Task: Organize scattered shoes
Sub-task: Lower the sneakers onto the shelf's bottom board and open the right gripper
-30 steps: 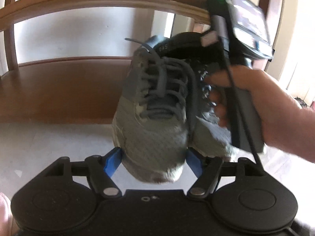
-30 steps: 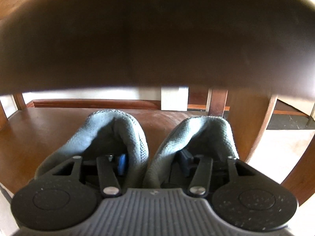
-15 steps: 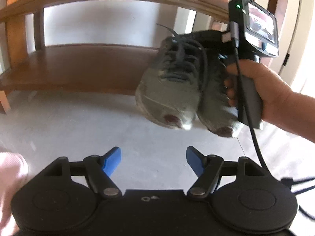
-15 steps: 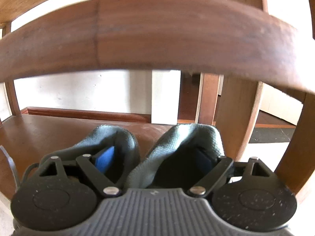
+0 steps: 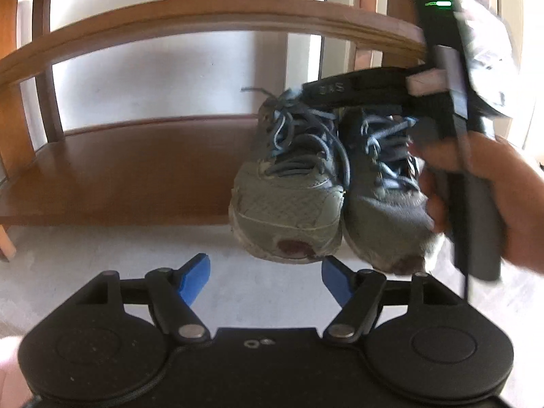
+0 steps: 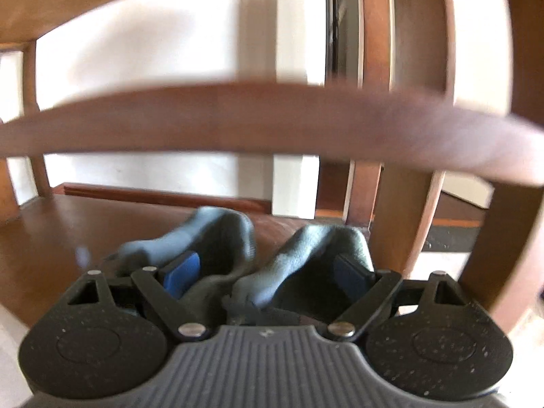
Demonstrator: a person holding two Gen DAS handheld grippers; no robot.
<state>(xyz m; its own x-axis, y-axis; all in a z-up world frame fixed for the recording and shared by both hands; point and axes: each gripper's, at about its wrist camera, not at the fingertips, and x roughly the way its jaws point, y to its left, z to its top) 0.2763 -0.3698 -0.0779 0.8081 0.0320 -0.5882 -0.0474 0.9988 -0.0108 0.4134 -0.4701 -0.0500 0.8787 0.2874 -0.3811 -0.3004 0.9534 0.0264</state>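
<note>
A pair of worn grey sneakers with blue laces, the left shoe (image 5: pixel 289 204) and the right shoe (image 5: pixel 384 210), sits at the front of the lower wooden shelf (image 5: pixel 119 170), toes past its edge. I cannot tell whether the soles rest on the board. My right gripper (image 6: pixel 265 272) reaches in from the heels, with one blue pad (image 6: pixel 180 273) in each shoe and both inner collars (image 6: pixel 244 238) between the fingers. The pads stand apart from the collars. A hand (image 5: pixel 510 197) grips its handle. My left gripper (image 5: pixel 263 265) is open just before the toes, holding nothing.
A curved wooden rail (image 6: pixel 272 119) crosses just above the shoes, and a second shelf board (image 5: pixel 204 13) lies higher. Wooden uprights (image 6: pixel 401 221) stand to the right of the pair. Pale floor (image 5: pixel 102 255) runs in front of the shelf, and a white wall is behind it.
The left gripper drew back from the left shoe's toe, which had been between its pads. The right gripper's jaws spread wider inside the shoes. The rail now sits higher above them.
</note>
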